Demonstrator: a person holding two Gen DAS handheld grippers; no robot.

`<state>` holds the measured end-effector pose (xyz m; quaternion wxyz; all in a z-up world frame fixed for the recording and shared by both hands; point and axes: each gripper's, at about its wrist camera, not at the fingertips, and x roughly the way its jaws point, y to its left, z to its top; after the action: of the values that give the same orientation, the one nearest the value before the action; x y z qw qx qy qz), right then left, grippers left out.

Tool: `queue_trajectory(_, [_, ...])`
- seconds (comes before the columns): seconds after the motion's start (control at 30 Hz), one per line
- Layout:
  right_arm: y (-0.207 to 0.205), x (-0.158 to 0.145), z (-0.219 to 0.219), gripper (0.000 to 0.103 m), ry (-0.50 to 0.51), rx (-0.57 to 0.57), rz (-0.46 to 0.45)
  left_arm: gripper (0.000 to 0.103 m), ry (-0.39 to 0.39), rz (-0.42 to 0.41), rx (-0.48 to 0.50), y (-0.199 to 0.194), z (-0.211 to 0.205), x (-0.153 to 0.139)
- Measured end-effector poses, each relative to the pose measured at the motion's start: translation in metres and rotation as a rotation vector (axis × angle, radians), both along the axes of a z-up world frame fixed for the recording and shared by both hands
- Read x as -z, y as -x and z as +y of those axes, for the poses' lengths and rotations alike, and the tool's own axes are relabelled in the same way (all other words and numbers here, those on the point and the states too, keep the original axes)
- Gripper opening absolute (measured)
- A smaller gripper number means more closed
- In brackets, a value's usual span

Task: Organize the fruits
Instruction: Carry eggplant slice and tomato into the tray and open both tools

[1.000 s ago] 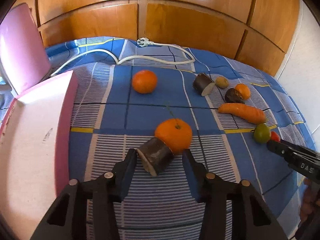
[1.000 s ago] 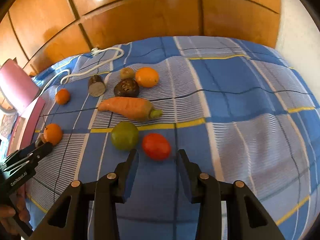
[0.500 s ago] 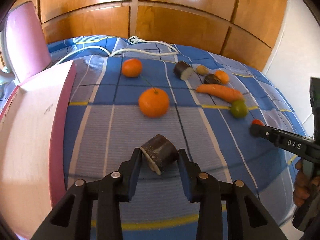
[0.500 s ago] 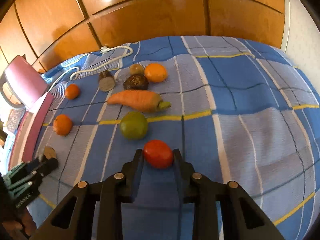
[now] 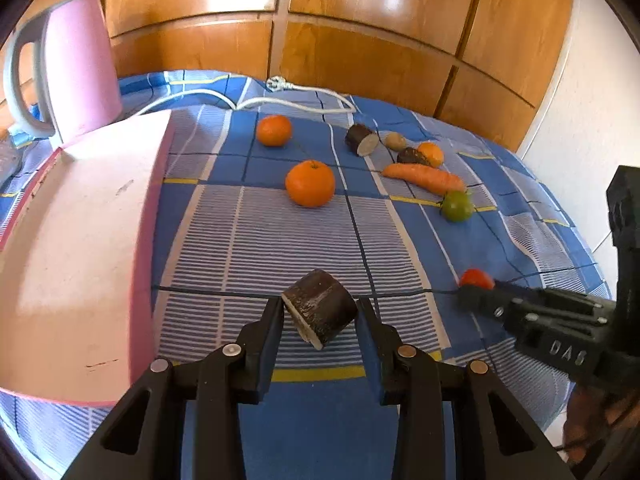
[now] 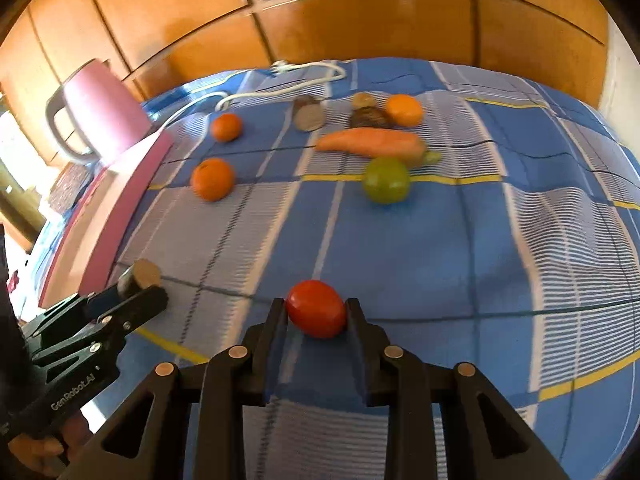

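Note:
My left gripper (image 5: 320,316) is shut on a dark brown cut chunk (image 5: 320,307) and holds it above the blue checked cloth. It shows from the side in the right wrist view (image 6: 138,286). My right gripper (image 6: 316,312) is shut on a red tomato (image 6: 316,307), also lifted; it shows in the left wrist view (image 5: 475,279). On the cloth lie two oranges (image 5: 310,182) (image 5: 274,130), a second brown chunk (image 5: 361,140), a carrot (image 5: 422,176), a green fruit (image 5: 457,206), a small orange (image 5: 431,153) and a small brown fruit (image 5: 395,141).
A large pink box (image 5: 76,248) stands at the left edge of the cloth, with a pink kettle (image 5: 76,64) behind it. A white cable with plug (image 5: 296,94) lies at the back. Wooden wardrobe panels (image 5: 360,40) rise behind.
Both grippers closed on their items and lifted them back toward me: the left on the brown chunk, away from the orange, the right on the red tomato.

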<state>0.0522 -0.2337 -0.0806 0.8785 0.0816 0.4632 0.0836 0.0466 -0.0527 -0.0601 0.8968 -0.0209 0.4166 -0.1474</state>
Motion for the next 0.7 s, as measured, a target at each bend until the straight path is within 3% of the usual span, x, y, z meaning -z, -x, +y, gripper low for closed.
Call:
queue_trajectory(0.33, [0.001, -0.017, 0.040, 0.029, 0.011, -0.096, -0.038, 0.037, 0.003, -0.080, -0.060, 0.014, 0.020, -0.030])
queue_trajectory(0.7, [-0.018, -0.045, 0.100, 0.029, -0.035, -0.242, -0.061, 0.037, -0.002, -0.110, -0.290, 0.011, 0.094, -0.053])
